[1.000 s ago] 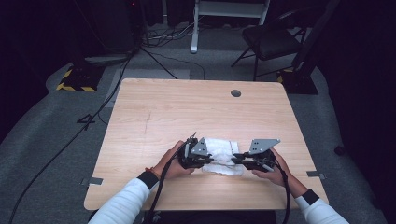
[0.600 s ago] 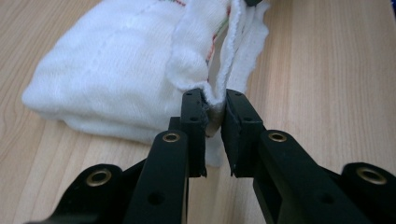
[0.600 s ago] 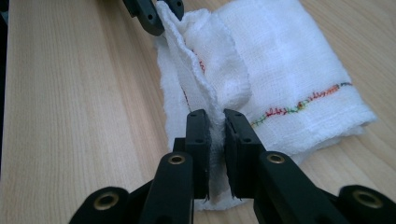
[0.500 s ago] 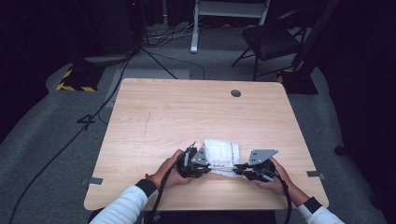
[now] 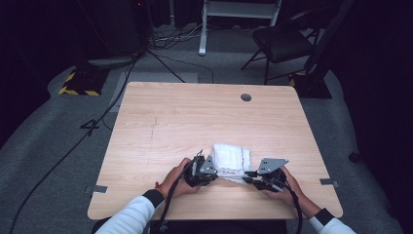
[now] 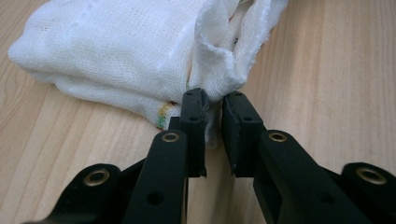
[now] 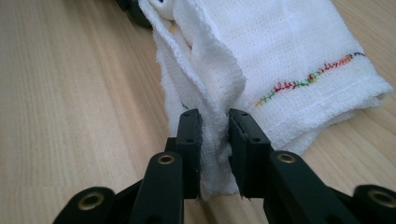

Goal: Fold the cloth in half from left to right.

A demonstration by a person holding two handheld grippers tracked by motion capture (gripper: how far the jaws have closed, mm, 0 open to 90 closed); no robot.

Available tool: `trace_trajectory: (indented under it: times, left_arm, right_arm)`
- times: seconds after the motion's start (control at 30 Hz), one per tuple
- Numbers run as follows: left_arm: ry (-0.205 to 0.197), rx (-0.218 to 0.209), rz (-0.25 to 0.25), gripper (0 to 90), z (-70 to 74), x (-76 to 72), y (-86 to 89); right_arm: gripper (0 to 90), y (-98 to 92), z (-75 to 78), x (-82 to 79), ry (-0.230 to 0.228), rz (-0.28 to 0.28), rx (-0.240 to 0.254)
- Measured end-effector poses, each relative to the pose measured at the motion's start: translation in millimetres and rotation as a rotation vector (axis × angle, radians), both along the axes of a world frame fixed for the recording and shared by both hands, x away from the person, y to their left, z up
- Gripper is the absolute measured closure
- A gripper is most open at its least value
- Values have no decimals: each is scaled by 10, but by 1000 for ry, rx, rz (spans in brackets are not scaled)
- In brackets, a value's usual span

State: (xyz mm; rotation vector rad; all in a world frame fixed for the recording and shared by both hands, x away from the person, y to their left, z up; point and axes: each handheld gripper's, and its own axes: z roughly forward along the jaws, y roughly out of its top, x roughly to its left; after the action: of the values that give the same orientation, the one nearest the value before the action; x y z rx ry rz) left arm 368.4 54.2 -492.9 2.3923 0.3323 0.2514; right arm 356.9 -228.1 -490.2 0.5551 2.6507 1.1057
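Note:
A folded white gauze cloth point(image 5: 233, 157) with a coloured stitched line point(image 7: 308, 77) lies near the front edge of the wooden table point(image 5: 195, 117). My left gripper point(image 5: 215, 175) is at the cloth's near left corner. In the left gripper view it point(image 6: 214, 100) is shut on a bunched white fold point(image 6: 219, 70). My right gripper point(image 5: 248, 178) is at the near right corner. In the right gripper view it point(image 7: 215, 119) is shut on a loose layer of the cloth point(image 7: 205, 60). Each gripper is held in one of the person's hands.
A round cable hole point(image 5: 246, 97) sits near the table's far edge. Beyond the table are a dark chair point(image 5: 282, 39), a white stand leg point(image 5: 202, 29), floor cables point(image 5: 73, 146) and a yellow-black striped base point(image 5: 75, 87).
Both grippers have drawn slightly toward the near table edge with the cloth's front edge held. The cloth now looks narrower and more bunched between them.

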Motion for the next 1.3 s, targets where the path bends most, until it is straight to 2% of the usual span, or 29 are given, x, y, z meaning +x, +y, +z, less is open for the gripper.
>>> trace_trajectory:
  times: [0.1, 0.17, 0.2, 0.27, 0.33, 0.4, 0.47, 0.6, 0.7, 0.77, 0.83, 0.97, 1.17, 1.3]
  left_arm:
    - [2, -9, 18, 791, -5, 70, 15]
    - [-16, -8, 27, 790, -15, 120, 18]
    - [-10, -7, 37, 790, -11, 167, 20]
    - [-6, -9, 52, 788, -9, 248, 27]
    - [-5, -18, 66, 787, -16, 349, 50]
    - [0, -18, 84, 786, -14, 423, 60]
    - [-6, -17, 93, 785, -16, 500, 69]
    - [-13, -28, 111, 780, -28, 643, 105]
    - [8, -27, 131, 779, -17, 738, 127]
    - [-10, -21, 132, 776, -21, 764, 129]
    - [8, -27, 145, 766, -16, 793, 133]
    - [13, -14, 153, 706, 7, 784, 121]
    - [22, -25, 169, 660, 59, 761, 157]
    - [12, -33, 163, 616, 115, 728, 192]
  right_arm:
    - [747, 18, -3, 69, -10, -8, -4]
    - [746, 28, -4, 135, -8, -18, -2]
    - [747, 32, -6, 166, -8, -21, 1]
    - [748, 41, -6, 264, 14, -37, 14]
    - [748, 72, -8, 409, 11, -47, 15]
    - [748, 81, -9, 440, 9, -49, 14]
    - [748, 104, -12, 539, 6, -55, 16]
    - [750, 119, -26, 706, 36, -79, 48]
    - [749, 167, -21, 788, 3, -82, 22]
    - [748, 192, -19, 822, -7, -88, 13]
    - [745, 210, -15, 860, -17, -93, 3]
    - [716, 217, -3, 877, -23, -99, -7]
    - [642, 208, 39, 864, -27, -115, -22]
    - [578, 190, 81, 851, -31, -123, -22]
